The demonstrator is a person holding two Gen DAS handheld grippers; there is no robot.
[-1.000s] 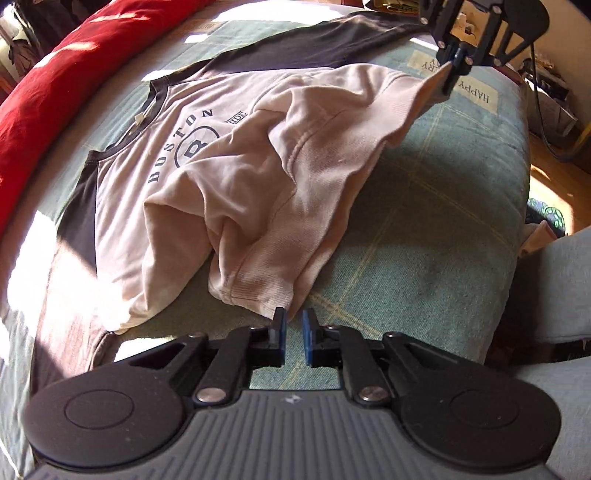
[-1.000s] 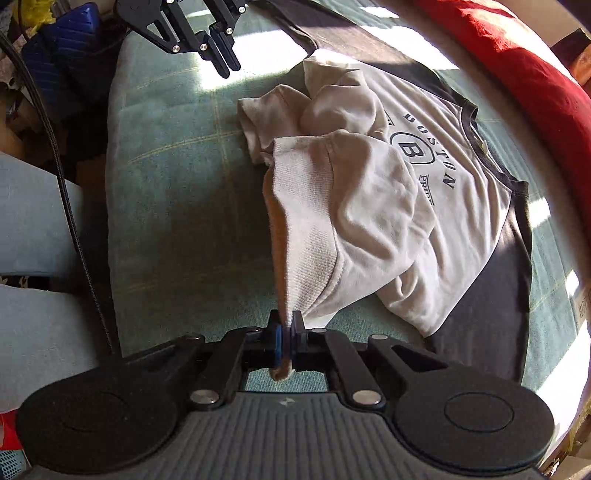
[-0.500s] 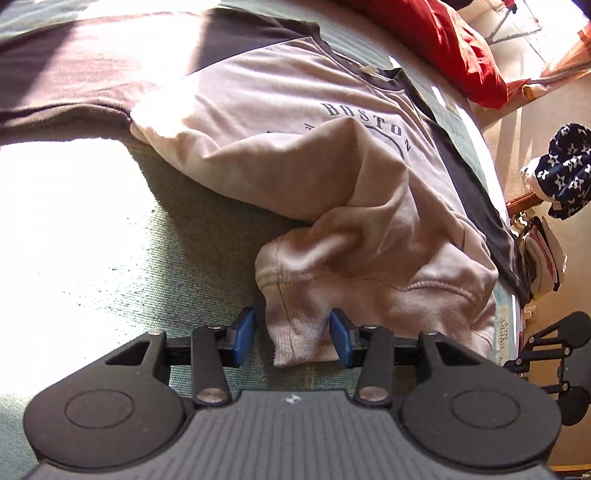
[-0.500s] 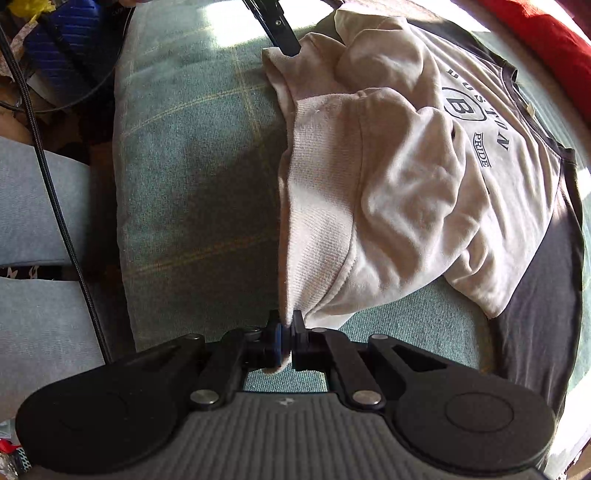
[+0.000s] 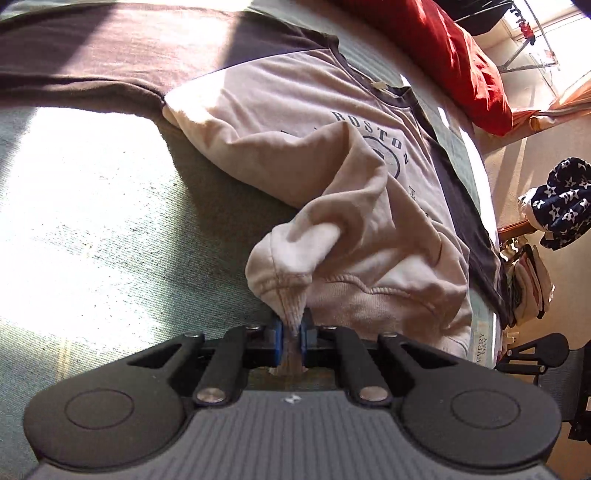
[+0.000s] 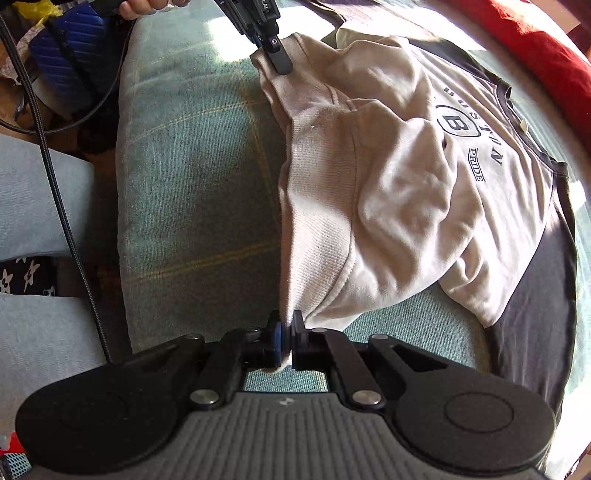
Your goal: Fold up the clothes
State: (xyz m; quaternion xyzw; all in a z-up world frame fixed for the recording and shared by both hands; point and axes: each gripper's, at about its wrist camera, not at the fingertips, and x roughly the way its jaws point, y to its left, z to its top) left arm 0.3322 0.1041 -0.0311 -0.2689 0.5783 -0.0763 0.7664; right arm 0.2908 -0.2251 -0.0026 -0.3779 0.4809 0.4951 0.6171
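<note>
While both grips pinch the hem, quick rundown:
L gripper (image 5: 291, 338): blue pads clamped tight on ribbed hem corner of the sweatshirt (image 5: 295, 147); fabric bunches up just above the pads.
R gripper (image 6: 286, 338): jaws closed on the other hem corner; cloth runs straight up from the pinch.
Sweatshirt: cream body, dark sleeves, "BOSTON" print up; lies on the green bedspread (image 6: 192, 184), lower part lifted & rumpled over the chest, collar toward the red pillow (image 5: 443, 55).
Hem edge: stretched btwn the two grippers, seen from R cam w/ L gripper at top.
Hand (image 6: 144, 7): fingers at top edge, on L tool.
Legs (image 6: 33, 206): grey trousers beside bed.
Star-print fabric (image 5: 561, 203): off to the side, well apart.
</note>
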